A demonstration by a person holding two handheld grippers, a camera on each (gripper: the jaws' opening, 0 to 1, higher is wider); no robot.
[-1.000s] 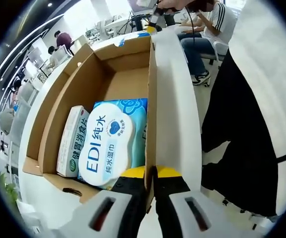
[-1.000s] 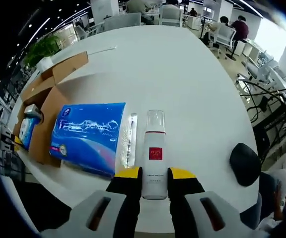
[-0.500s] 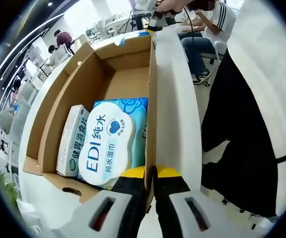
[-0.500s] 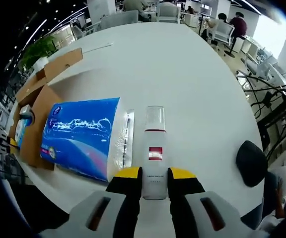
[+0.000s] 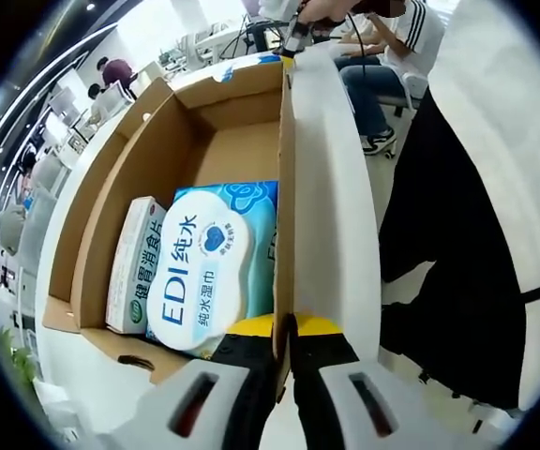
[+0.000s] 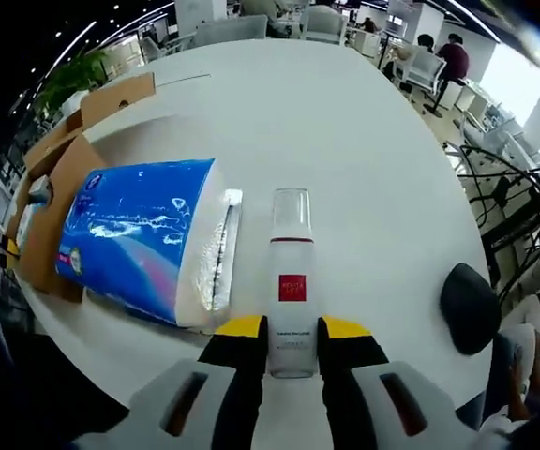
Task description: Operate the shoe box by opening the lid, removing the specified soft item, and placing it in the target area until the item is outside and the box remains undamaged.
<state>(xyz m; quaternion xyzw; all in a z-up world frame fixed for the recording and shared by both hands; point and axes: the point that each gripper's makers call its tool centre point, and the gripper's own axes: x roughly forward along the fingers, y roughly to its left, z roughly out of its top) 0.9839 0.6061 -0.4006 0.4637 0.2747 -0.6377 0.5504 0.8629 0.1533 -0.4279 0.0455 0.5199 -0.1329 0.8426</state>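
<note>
Cardboard box wall (image 5: 284, 187) pinched by left tool (image 5: 285, 330) hides wipes pack (image 5: 216, 267) edge; right tool (image 6: 292, 330) grips bottle (image 6: 291, 286).

Open-plan office: desks (image 5: 216, 42), swivel chairs (image 6: 427, 62).

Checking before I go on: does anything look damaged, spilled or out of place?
No spill or damage shows. The white bottle lies on its side on the table between the right gripper's jaws. The left gripper pinches the cardboard box's wall.
</note>
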